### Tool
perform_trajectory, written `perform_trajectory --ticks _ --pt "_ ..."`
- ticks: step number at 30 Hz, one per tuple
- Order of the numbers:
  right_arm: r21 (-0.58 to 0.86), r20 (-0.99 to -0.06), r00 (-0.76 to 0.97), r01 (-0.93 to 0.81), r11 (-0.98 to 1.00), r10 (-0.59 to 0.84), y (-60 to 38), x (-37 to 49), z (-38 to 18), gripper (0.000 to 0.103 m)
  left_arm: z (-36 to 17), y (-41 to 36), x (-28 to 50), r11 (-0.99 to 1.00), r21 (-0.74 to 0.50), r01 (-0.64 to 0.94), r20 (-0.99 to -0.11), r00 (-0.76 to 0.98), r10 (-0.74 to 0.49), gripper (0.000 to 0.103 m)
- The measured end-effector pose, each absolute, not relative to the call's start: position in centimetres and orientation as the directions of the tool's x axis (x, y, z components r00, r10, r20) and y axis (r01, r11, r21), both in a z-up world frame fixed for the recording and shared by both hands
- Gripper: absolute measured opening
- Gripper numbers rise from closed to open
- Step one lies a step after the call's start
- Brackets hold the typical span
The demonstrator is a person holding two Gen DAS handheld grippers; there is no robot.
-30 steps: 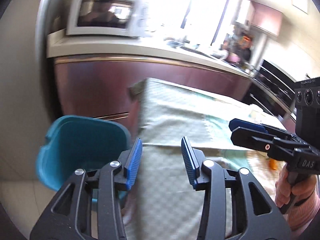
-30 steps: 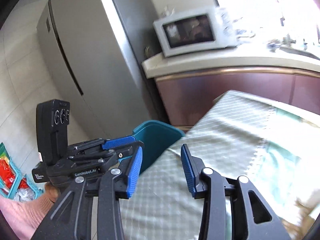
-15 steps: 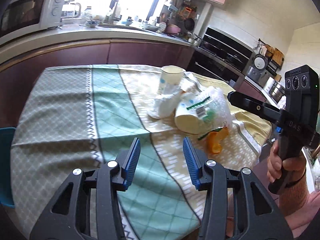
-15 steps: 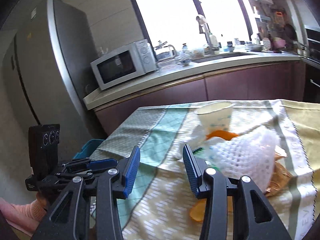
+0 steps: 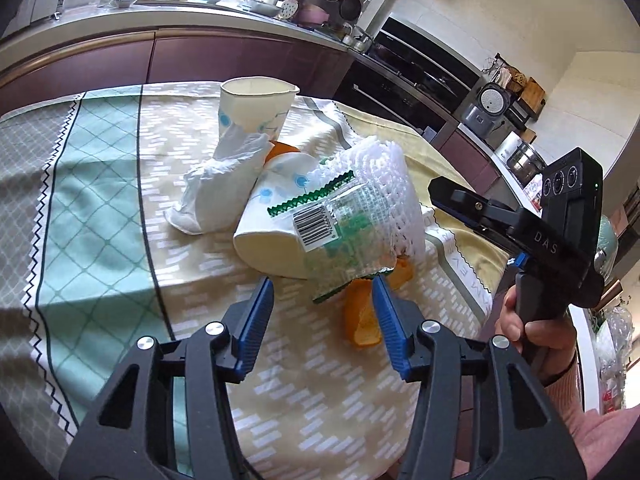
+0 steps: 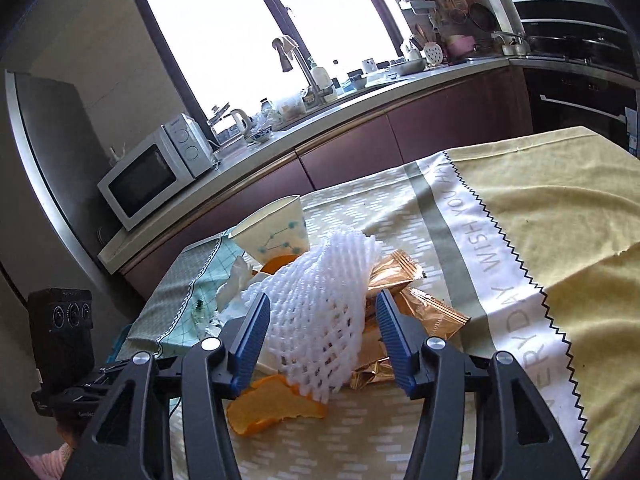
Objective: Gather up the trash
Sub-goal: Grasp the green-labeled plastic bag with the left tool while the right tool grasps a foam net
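Trash sits heaped mid-table on the tablecloth (image 5: 100, 208): upright paper cup (image 5: 256, 108), tipped cup (image 5: 276, 236), foam fruit net (image 6: 320, 312), orange peel (image 6: 272, 404), gold wrappers (image 6: 424, 308). Left gripper (image 5: 322, 320) opening, nothing clamped. Right gripper (image 6: 322, 336) opening, pads flanking the net, not pressing.

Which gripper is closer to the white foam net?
Right. The right gripper frames the white foam net between its opening jaws, not yet pressing it. The left gripper, jaws also opening, sits below the net, by the orange peel.
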State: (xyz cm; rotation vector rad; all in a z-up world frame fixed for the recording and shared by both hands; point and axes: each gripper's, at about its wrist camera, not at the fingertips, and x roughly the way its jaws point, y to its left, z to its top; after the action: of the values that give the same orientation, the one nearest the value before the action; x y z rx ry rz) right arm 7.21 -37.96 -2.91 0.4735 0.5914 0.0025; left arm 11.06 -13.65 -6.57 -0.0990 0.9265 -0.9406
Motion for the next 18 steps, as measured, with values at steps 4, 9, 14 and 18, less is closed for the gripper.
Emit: perform_trajectory --ticks 4,9,14,18 --pt "0.456 -0.543 0.824 0.127 0.881 0.163 -38.1 7.9 -3.8 0.057 -7.2 -14.6 12.1 0.616 -0.480 0.625 -0.645 0.225 -0.730 0.048" --pt "0.482 -0.544 0.817 0.119 0.868 0.190 -38.0 8.4 -4.6 0.052 -8.3 -14.8 13.2 0.588 -0.557 0.587 -0.624 0.171 -0.762 0.028" --pt "0.502 -0.539 0.815 0.107 0.858 0.214 -38.2 8.2 -4.9 0.025 -8.4 -15.2 13.0 0.569 -0.567 0.596 -0.617 0.150 -0.772 0.012" --pt "0.502 -0.526 0.821 0.089 0.860 0.222 -38.0 7.7 -4.6 0.017 -8.1 -15.6 12.7 0.562 -0.570 0.599 -0.607 0.154 -0.780 0.030"
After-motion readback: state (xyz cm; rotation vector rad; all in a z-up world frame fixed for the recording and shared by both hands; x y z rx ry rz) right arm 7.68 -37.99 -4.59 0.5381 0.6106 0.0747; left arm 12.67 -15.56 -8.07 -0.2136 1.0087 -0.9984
